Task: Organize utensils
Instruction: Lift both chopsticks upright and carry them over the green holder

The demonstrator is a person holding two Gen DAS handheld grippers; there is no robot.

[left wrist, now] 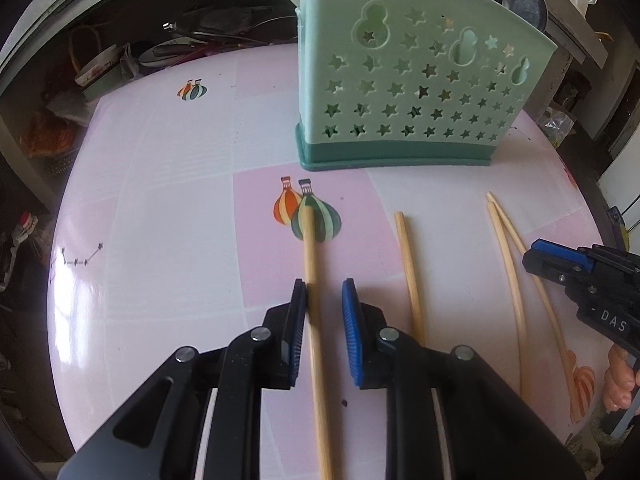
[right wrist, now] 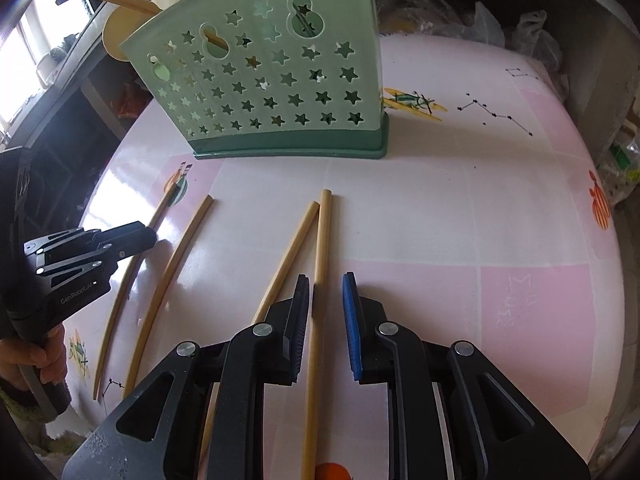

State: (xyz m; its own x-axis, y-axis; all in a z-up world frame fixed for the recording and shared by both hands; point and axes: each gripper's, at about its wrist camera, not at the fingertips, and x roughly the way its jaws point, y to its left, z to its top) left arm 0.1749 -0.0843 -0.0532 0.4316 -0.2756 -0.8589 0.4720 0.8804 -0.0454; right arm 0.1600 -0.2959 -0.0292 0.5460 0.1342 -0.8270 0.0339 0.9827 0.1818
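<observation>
A mint-green utensil holder (left wrist: 404, 92) with star cut-outs stands at the far side of the pink table; it also shows in the right wrist view (right wrist: 280, 76), with spoons and chopsticks in it. Several bamboo chopsticks lie on the table. My left gripper (left wrist: 324, 320) is open, its jaws either side of the leftmost chopstick (left wrist: 314, 300), which lies against the left pad. My right gripper (right wrist: 326, 316) is open around the rightmost chopstick (right wrist: 320, 264), with another chopstick (right wrist: 286, 260) just left of it. Each gripper shows in the other's view: right (left wrist: 560, 260), left (right wrist: 100, 244).
A further chopstick (left wrist: 410, 272) lies between the two grippers. The table (right wrist: 480, 208) has a pink patterned cover with balloon prints. Dishes and clutter (left wrist: 104, 68) sit beyond the far left edge; plastic bags (right wrist: 500, 28) sit beyond the far right edge.
</observation>
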